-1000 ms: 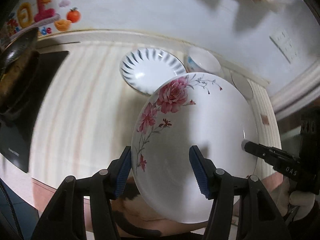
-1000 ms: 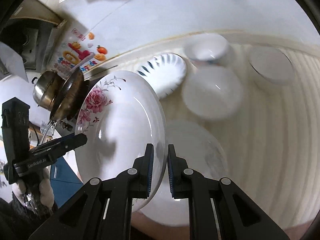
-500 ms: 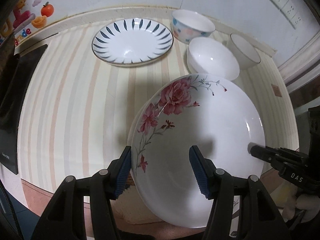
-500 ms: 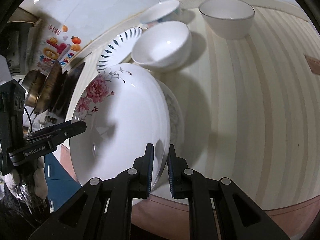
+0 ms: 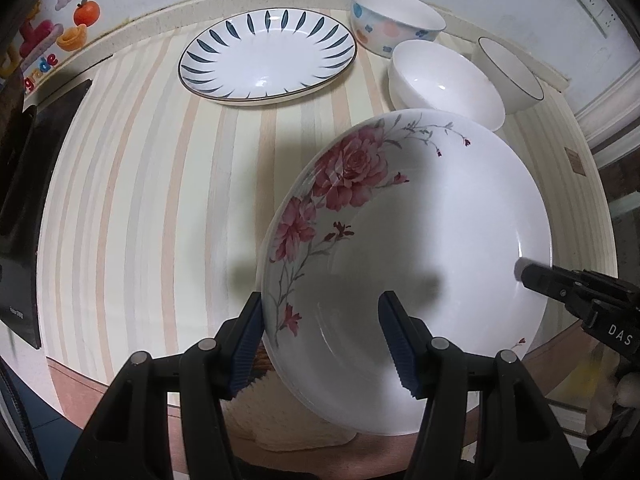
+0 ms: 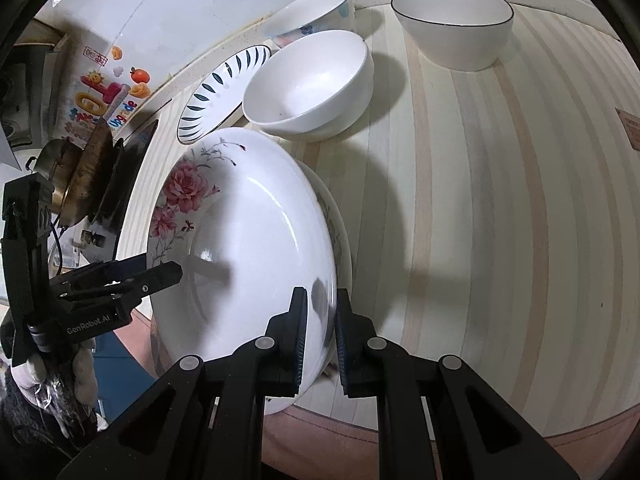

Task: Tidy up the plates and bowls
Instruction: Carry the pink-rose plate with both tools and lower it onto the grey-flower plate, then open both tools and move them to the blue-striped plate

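A white deep plate with pink roses (image 5: 420, 216) (image 6: 248, 232) is held tilted low over the striped counter, just above another plate (image 6: 342, 248) lying under it. My right gripper (image 6: 321, 336) is shut on its right rim. My left gripper (image 5: 322, 344) is open, its fingers astride the plate's left rim. A blue-leaf plate (image 5: 268, 60) (image 6: 224, 92), a white bowl (image 5: 446, 80) (image 6: 308, 84), a spotted bowl (image 5: 396, 22) (image 6: 308, 12) and a black-rimmed bowl (image 5: 510, 74) (image 6: 454, 22) stand at the back.
A black stove top (image 5: 24, 184) with a pot and pan (image 6: 80, 172) lies at the left. The striped counter (image 6: 500, 200) stretches to the right, with its front edge (image 5: 100, 372) close to me. A wall with stickers (image 5: 52, 40) is behind.
The rose plate has come down from held high and steep to low over the counter, onto the plate beneath. Both grippers moved down with it.
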Available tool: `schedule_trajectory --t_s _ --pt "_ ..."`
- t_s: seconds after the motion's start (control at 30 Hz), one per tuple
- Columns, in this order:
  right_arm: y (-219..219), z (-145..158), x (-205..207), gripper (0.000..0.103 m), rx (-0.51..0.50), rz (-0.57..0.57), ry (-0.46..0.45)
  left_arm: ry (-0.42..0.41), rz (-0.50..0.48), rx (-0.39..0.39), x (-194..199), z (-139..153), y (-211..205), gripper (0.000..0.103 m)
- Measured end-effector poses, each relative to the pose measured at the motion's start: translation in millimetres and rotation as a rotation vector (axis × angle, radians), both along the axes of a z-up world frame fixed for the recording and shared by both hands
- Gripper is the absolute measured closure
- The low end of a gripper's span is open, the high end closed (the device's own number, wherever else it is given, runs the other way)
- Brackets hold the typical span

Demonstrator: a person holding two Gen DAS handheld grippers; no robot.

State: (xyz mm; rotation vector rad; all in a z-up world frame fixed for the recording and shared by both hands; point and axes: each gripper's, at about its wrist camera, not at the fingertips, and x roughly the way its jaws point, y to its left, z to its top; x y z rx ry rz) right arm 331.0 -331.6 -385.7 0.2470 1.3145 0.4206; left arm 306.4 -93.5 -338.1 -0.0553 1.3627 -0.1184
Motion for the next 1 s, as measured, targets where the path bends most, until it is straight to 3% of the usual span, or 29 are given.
schedule_trajectory --t_s 0.63,0.8,1.0 --pt "16.5 -2.8 3.8 0.088 -0.053 0.022 0.067 0.007 0.009 0.019 0.3 2.3 4.2 0.048" --pt "-1.9 7.2 6.3 0.086 -0.019 -0.03 0.114 -0.043 0.052 -0.005 0.1 41.6 24.0 0.048" --pt "-13.1 65.5 29.2 0.084 0.072 -0.099 0.087 -0.1 0.114 -0.025 35.7 86.4 64.1 0.047"
